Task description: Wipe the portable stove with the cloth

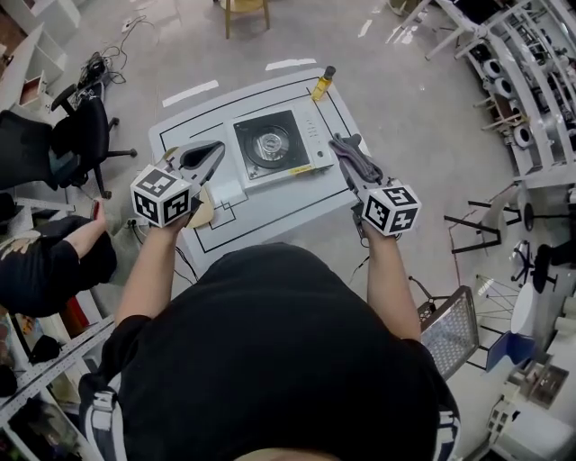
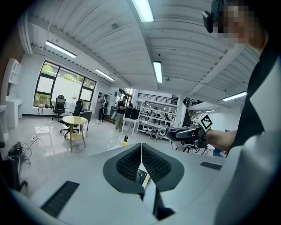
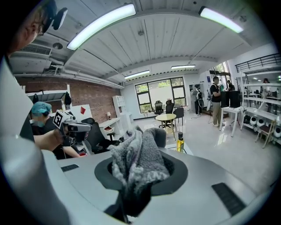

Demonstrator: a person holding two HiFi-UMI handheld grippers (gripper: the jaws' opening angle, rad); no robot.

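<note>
A grey fuzzy cloth (image 3: 138, 158) poised beside the square silver portable stove (image 1: 274, 144)
Fingers of the right gripper (image 1: 346, 155) clamp the cloth; the stove lies just to their left, and the left gripper (image 1: 214, 149) has its fingers pressed together, empty.

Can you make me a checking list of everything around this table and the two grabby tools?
Surface: white table with black lines on it.
Job's things: portable stove sits mid-table; grey cloth is off the stove, pinched in the right gripper.
Clutter: yellow bottle at the table's far corner; tan flat piece by the left edge, cannot tell what it is.
Grippers: left gripper jaws together, empty; right gripper jaws shut on the cloth.
Cables: loose cable on the floor, far left.
Surroundings: office chair; second person at the left; shelves at the right.
</note>
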